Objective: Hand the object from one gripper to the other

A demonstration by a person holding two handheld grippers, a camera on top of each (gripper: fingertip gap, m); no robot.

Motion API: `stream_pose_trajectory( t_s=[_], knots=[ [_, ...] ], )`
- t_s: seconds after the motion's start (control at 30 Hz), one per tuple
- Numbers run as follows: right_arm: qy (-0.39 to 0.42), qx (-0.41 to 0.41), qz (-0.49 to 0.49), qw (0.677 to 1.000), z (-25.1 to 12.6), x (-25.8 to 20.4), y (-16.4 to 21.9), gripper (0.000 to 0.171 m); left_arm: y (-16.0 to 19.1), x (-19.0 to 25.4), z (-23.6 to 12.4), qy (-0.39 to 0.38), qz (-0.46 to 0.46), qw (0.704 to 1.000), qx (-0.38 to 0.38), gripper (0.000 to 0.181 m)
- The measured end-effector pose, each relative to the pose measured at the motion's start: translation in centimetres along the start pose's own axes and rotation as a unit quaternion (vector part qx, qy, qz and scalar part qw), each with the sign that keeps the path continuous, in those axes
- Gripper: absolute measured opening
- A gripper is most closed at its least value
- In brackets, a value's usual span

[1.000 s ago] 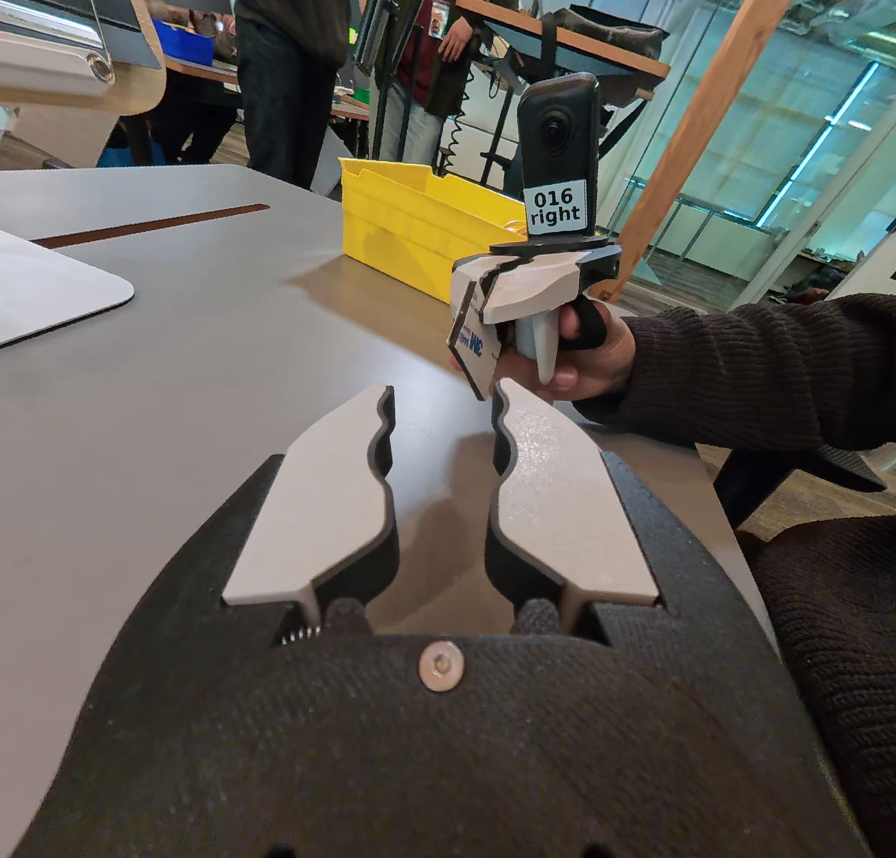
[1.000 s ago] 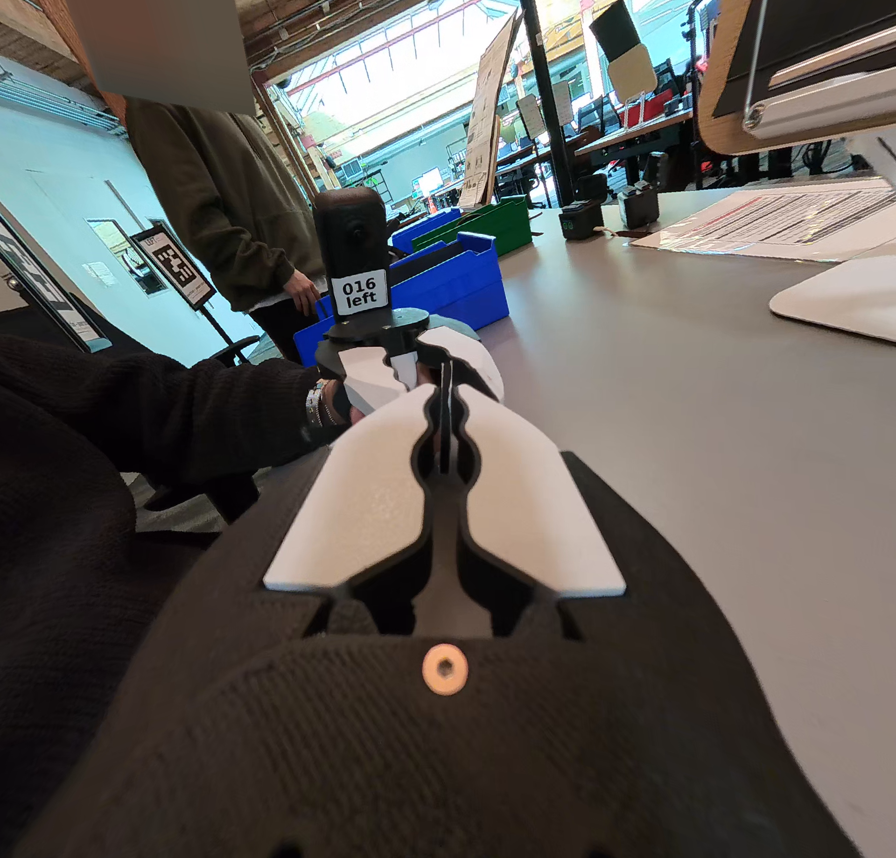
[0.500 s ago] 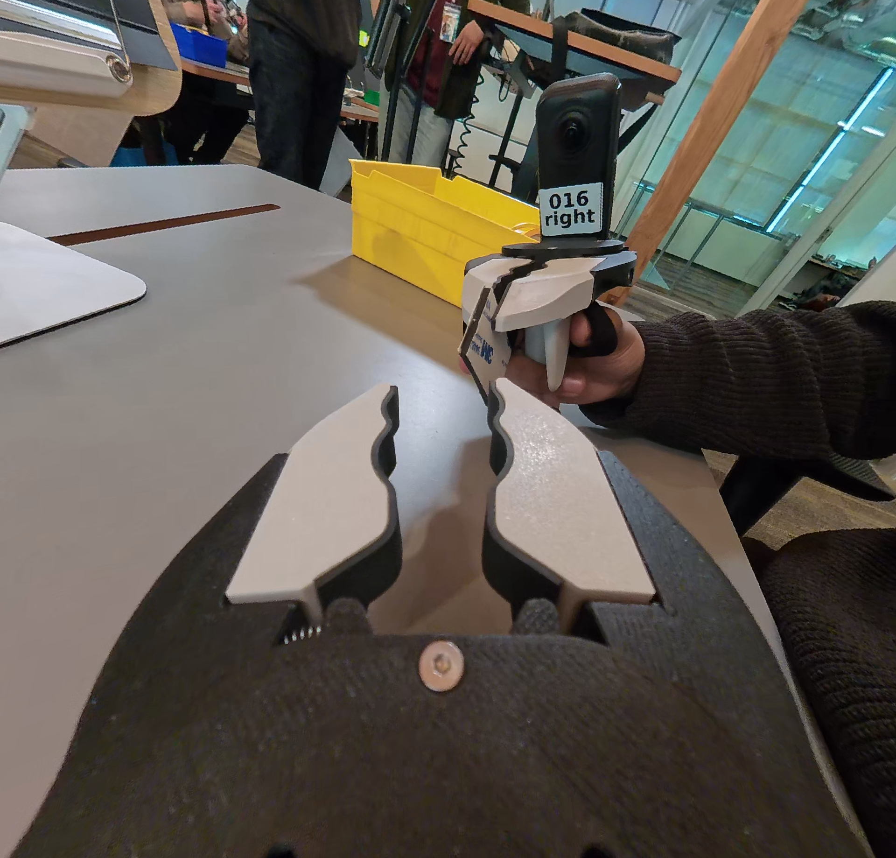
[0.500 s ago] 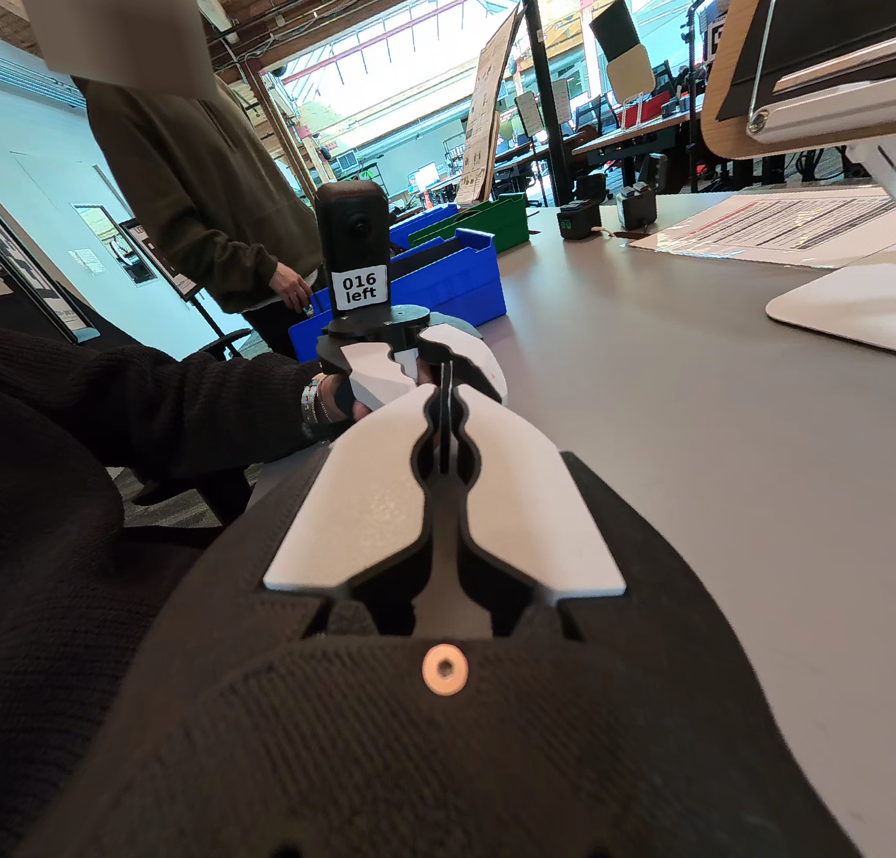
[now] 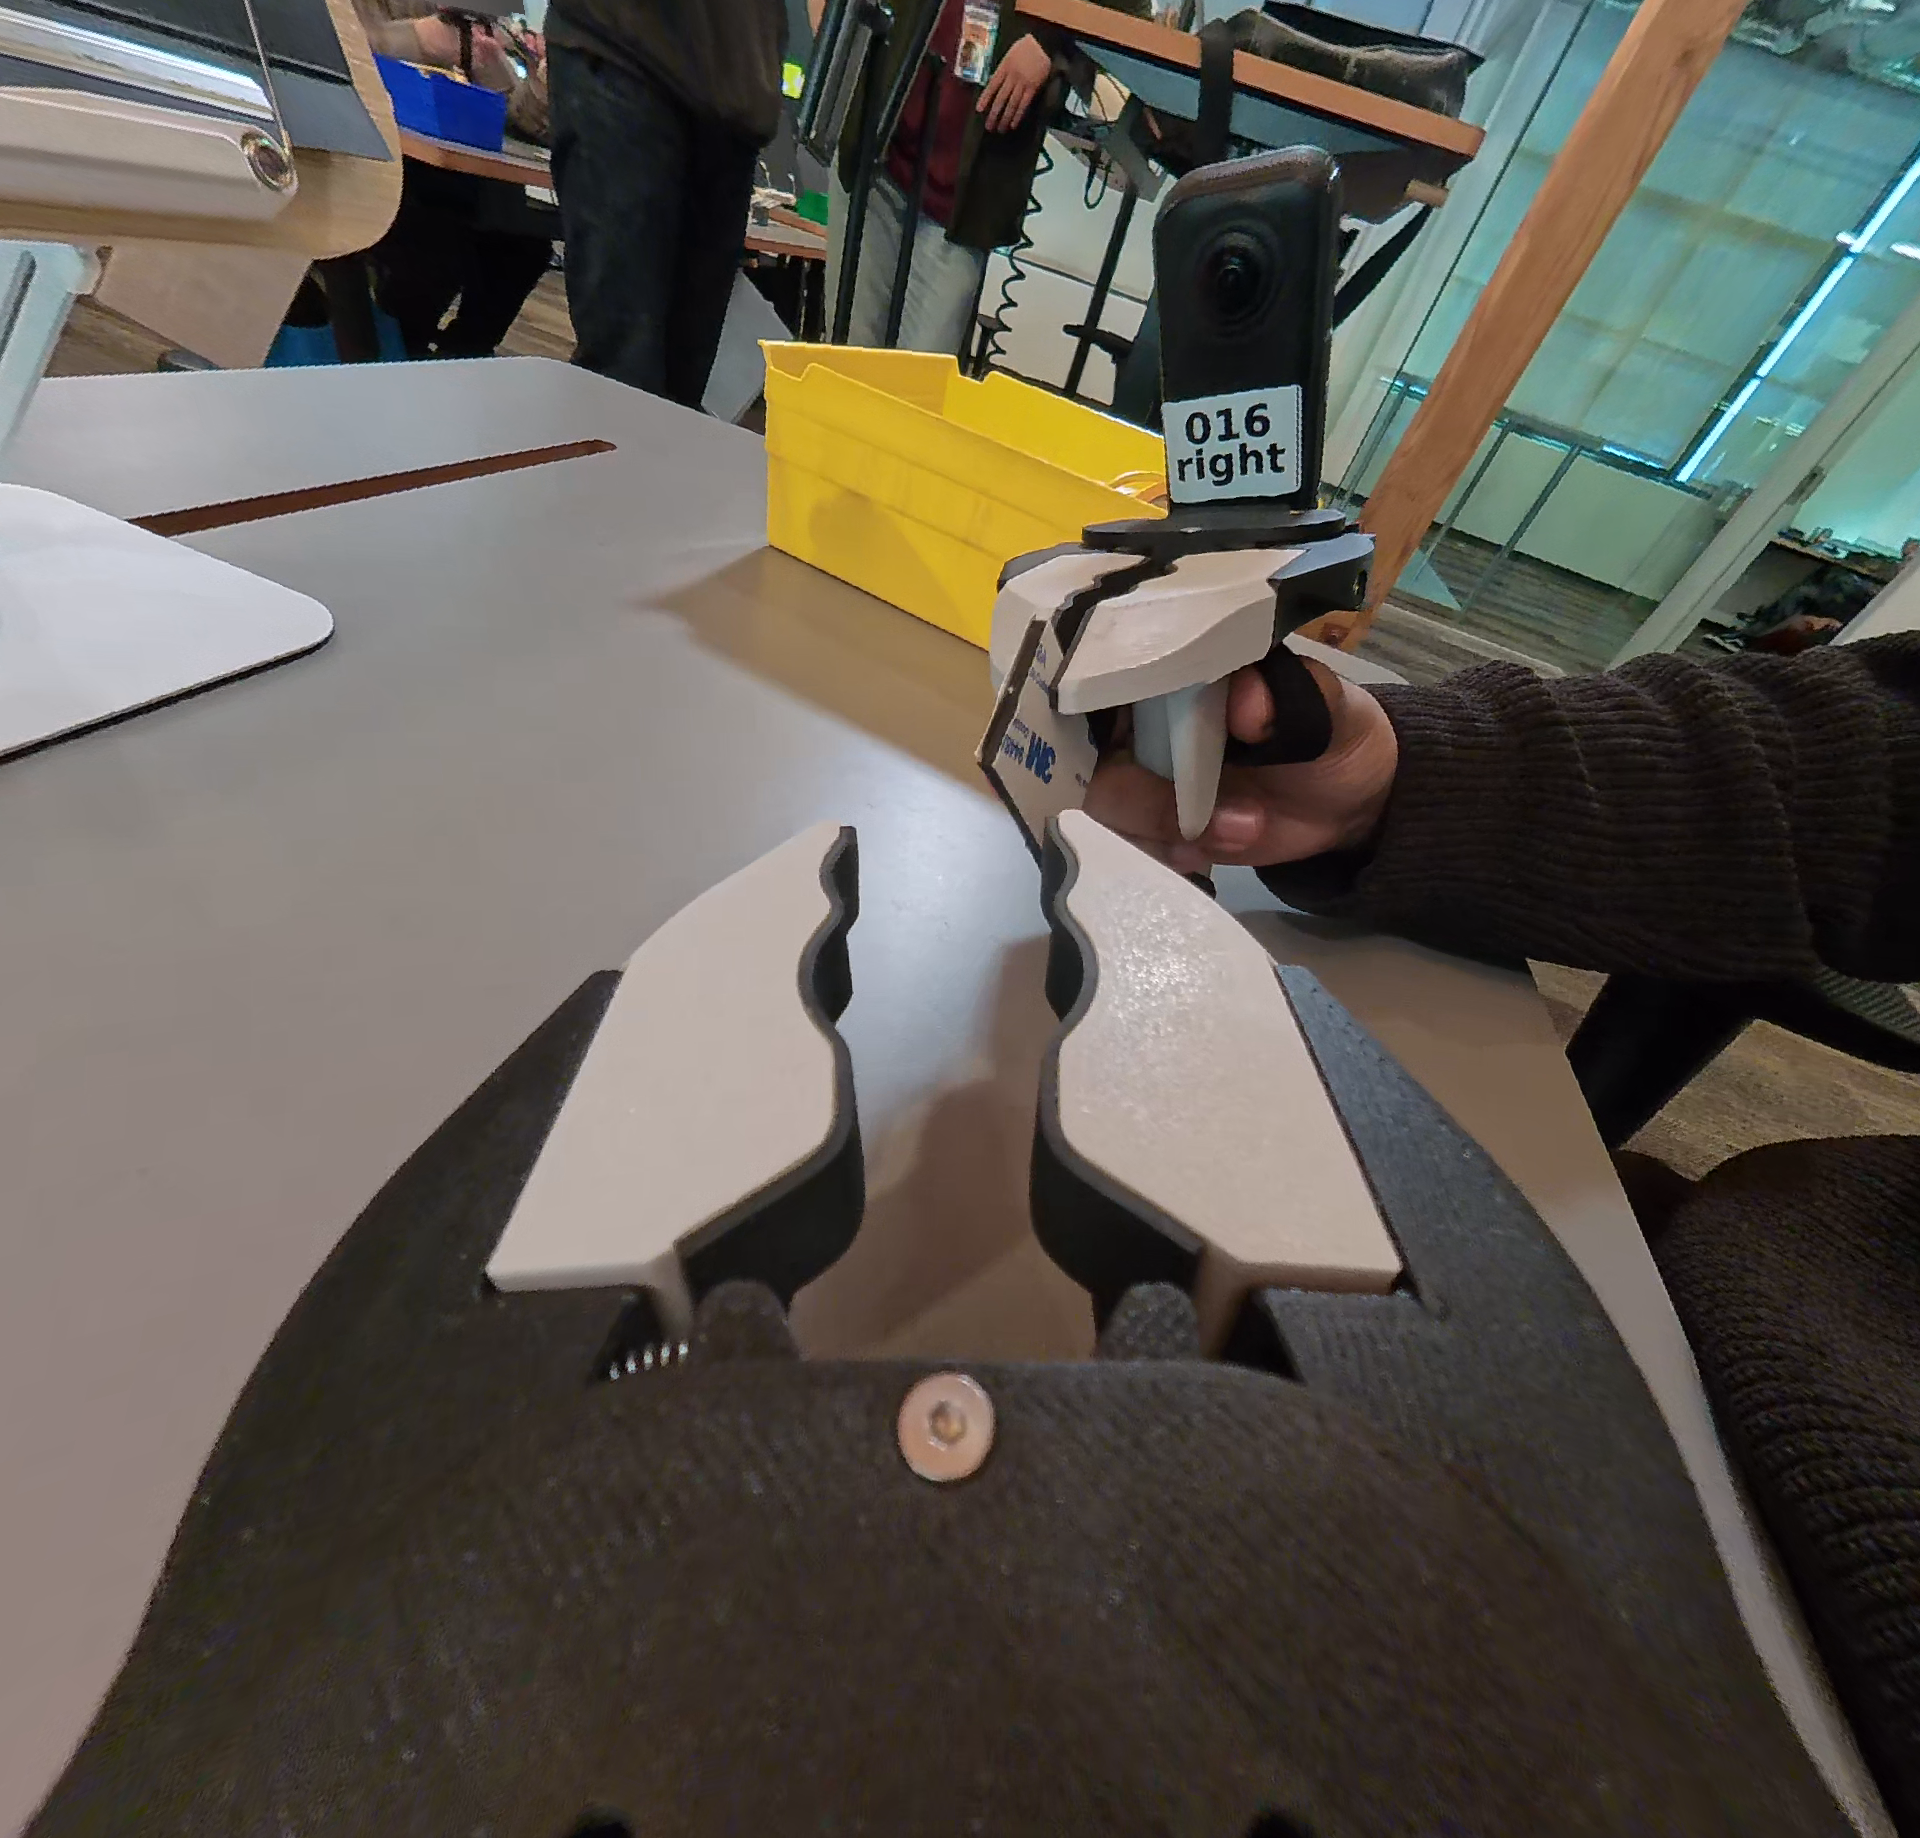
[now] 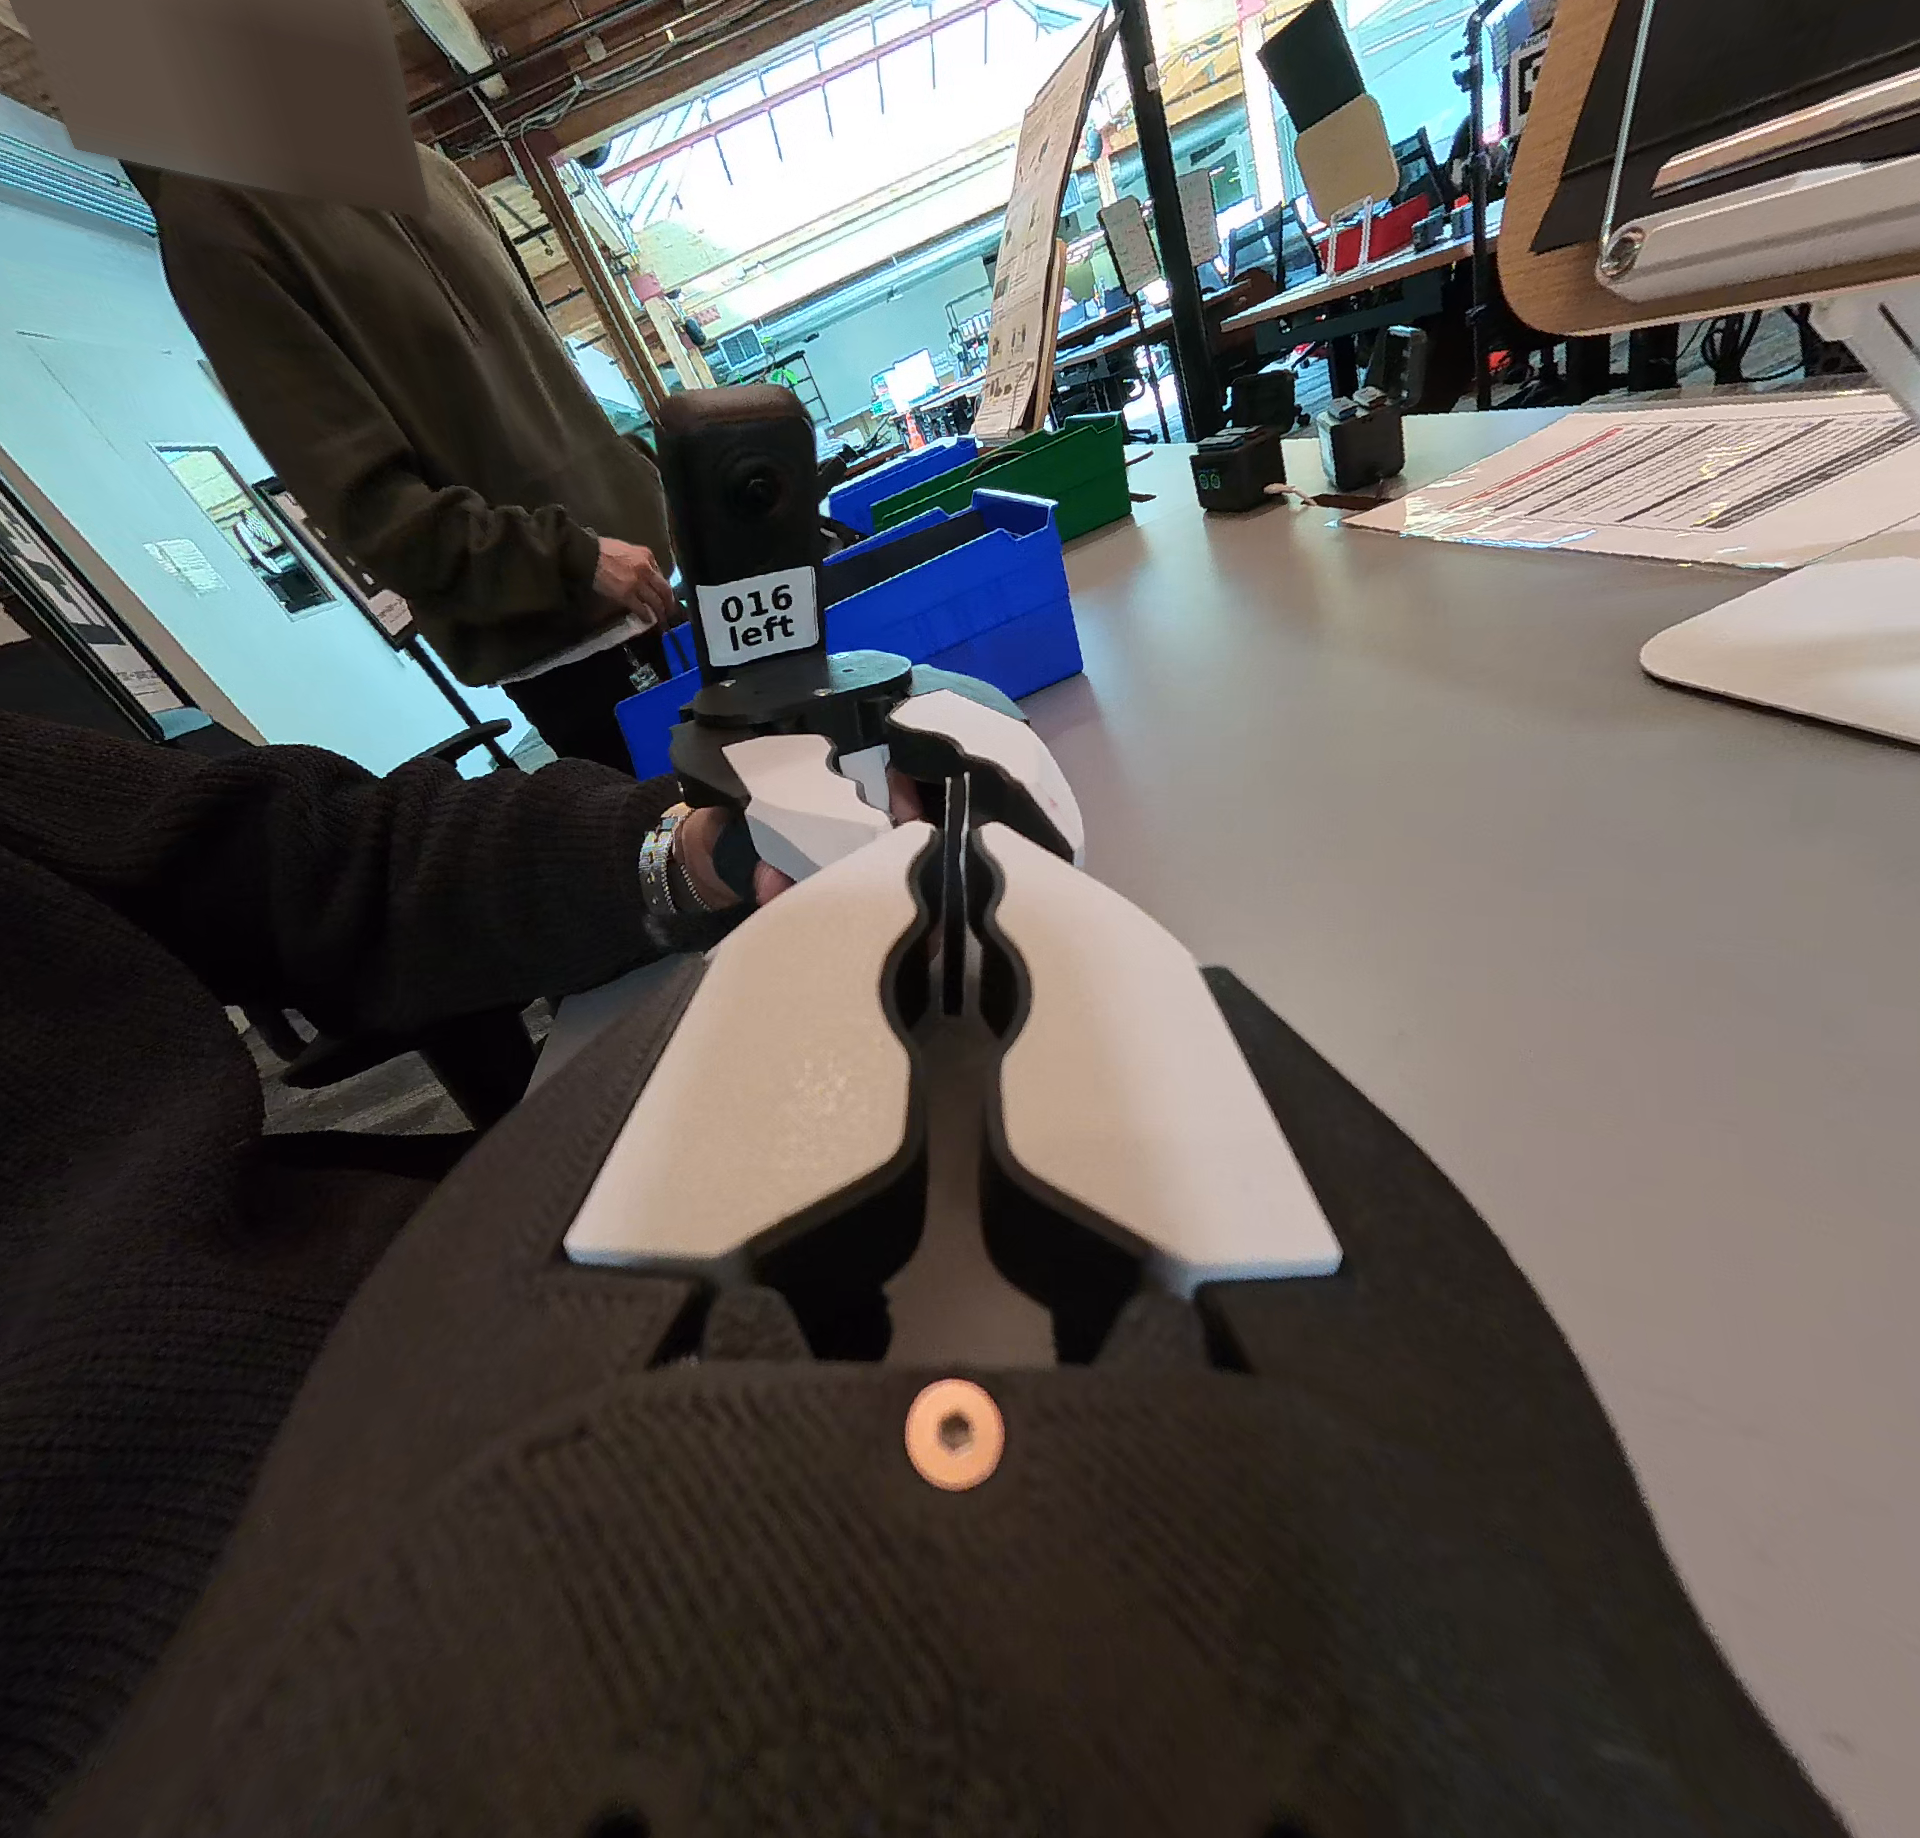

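Observation:
My right gripper [image 6: 954, 838] is shut on a thin flat card, seen edge-on between its fingertips [image 6: 954, 895]. In the left wrist view the card [image 5: 1029, 749] is white with blue print and hangs down from the right gripper [image 5: 1039, 635], which a hand holds. My left gripper [image 5: 948, 832] is open and empty, low over the grey table [image 5: 416, 801]. The card's lower corner sits just beyond the left gripper's right fingertip [image 5: 1070, 853], to the right of the gap. The left gripper also shows in the right wrist view [image 6: 894, 780], facing mine.
A yellow bin [image 5: 914, 500] stands behind the right gripper. Blue [image 6: 935, 604] and green [image 6: 1039, 479] bins stand behind the left gripper. A white monitor base [image 5: 135, 625] and a printed sheet [image 6: 1662, 479] lie on the table. People stand beyond the table's far edge. Left and right tips are no more than a few centimetres apart. Both grippers' tips are roughly 30 cm from the white monitor base [image 5: 135, 625].
The right gripper with the card has shifted slightly to the right in the left wrist view. Both grippers keep their states, and the card stays in the right one.

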State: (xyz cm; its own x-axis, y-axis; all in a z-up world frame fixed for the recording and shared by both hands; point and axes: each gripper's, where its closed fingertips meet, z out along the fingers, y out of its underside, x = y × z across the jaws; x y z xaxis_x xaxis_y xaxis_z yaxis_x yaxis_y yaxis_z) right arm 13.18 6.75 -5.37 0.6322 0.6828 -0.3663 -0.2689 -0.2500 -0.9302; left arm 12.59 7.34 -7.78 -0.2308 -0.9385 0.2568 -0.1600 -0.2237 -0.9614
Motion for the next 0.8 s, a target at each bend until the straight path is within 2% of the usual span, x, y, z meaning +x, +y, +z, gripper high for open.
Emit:
stream_pose_trajectory(
  t_s=[0.37, 0.53, 0.7, 0.8],
  knots=[
    [0.001, 0.004, 0.002, 1.000, 0.1, 0.0, 0.0, 0.004, 0.0, 0.0, 0.0, -0.003, 0.003, 1.000, 0.001, 0.033],
    [0.001, 0.009, 0.011, 1.000, 0.0, 0.1, -0.1, 0.004, -0.3, 0.1, 0.1, -0.017, 0.036, 0.999, 0.007, 0.034],
    [-0.006, 0.020, 0.045, 0.999, -0.1, 0.6, -0.2, 0.004, -0.8, -0.7, -0.3, -0.048, 0.077, 0.996, 0.019, 0.047],
    [-0.010, 0.042, 0.090, 0.995, -0.4, 0.9, -0.7, 0.004, -0.8, -0.9, -0.4, -0.085, 0.179, 0.980, 0.006, 0.066]
  ],
)
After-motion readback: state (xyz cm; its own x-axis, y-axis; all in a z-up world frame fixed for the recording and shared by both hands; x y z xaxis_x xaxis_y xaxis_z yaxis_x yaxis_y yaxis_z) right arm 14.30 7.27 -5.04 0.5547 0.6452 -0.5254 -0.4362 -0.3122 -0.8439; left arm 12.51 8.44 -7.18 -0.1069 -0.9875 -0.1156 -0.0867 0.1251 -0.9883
